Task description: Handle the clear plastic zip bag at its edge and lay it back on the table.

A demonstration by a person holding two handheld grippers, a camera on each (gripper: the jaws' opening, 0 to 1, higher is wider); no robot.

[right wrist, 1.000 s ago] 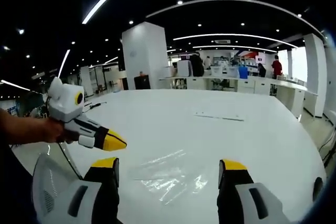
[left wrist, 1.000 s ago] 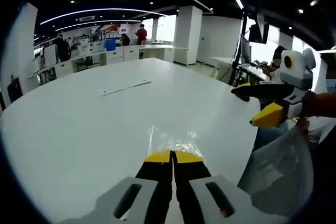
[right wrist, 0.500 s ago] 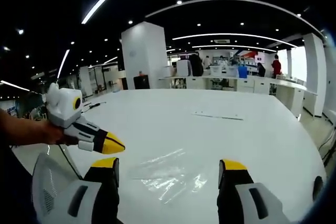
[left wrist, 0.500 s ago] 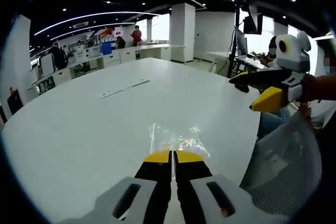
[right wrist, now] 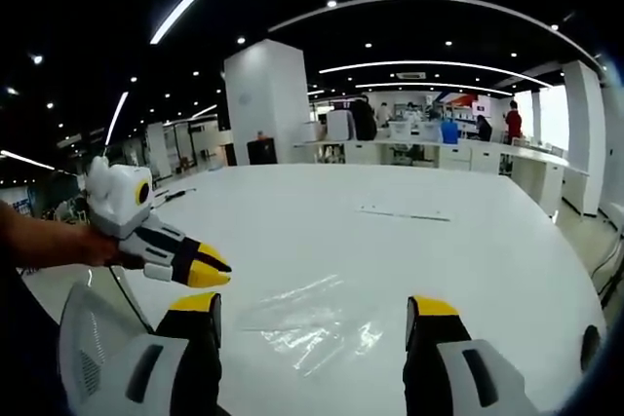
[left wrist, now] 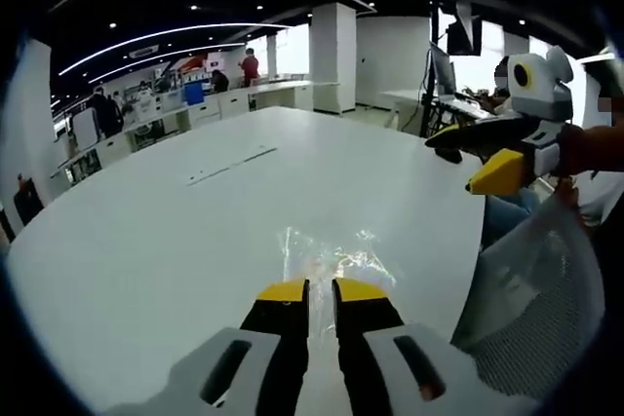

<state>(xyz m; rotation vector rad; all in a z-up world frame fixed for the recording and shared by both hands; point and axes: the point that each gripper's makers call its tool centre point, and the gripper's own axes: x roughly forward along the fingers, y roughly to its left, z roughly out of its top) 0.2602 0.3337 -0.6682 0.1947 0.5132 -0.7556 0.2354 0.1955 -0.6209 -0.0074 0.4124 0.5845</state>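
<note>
Our left tool has its jaws slightly parted, gripping nothing; our right tool gapes wide. The zip bag lies flat on the surface just beyond the left tips. We judge it light, limp, slippery; pinch its near edge.

One clear plastic zip bag is counted on one white surface. Two tools are seen: the left tool and the right tool. One mesh chair back is seen beside the surface.
</note>
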